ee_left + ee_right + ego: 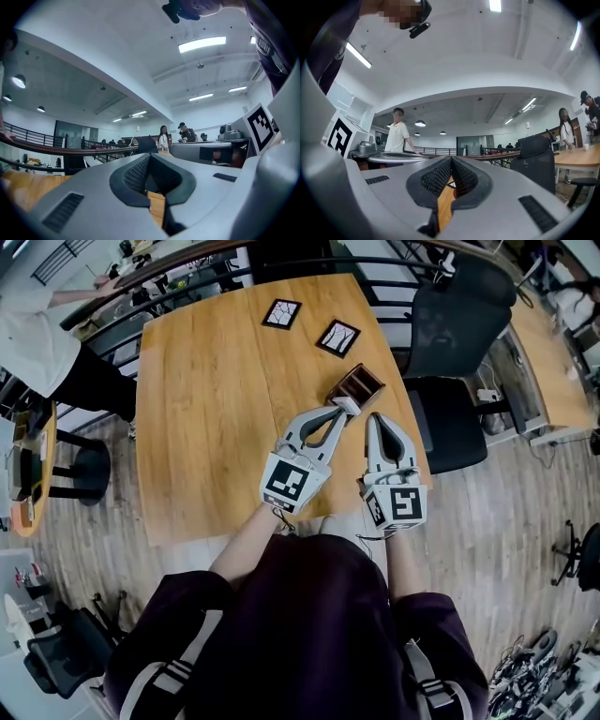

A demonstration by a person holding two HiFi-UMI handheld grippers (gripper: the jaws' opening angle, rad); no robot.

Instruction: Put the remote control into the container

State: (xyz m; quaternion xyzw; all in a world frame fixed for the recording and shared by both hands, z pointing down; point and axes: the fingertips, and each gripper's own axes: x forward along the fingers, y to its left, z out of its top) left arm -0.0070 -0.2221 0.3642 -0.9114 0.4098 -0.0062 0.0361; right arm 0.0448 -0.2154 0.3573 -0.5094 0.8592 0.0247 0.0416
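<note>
wood tabletop (pixel 202 418). left tool (pixel 344 408) is pressed together and empty, tips just short of the brown container (pixel 361 382). right tool (pixel 375 419) is pressed together too, holding nothing. remote shows in no view; it may lie inside the container, can't tell. my call: check it sits flat inside, keep tips off the rim so the box doesn't slide.

The wooden table (pixel 206 409) bears a patterned card (pixel 282 313), a second card (pixel 338 337) and a brown container (pixel 359 384)
</note>
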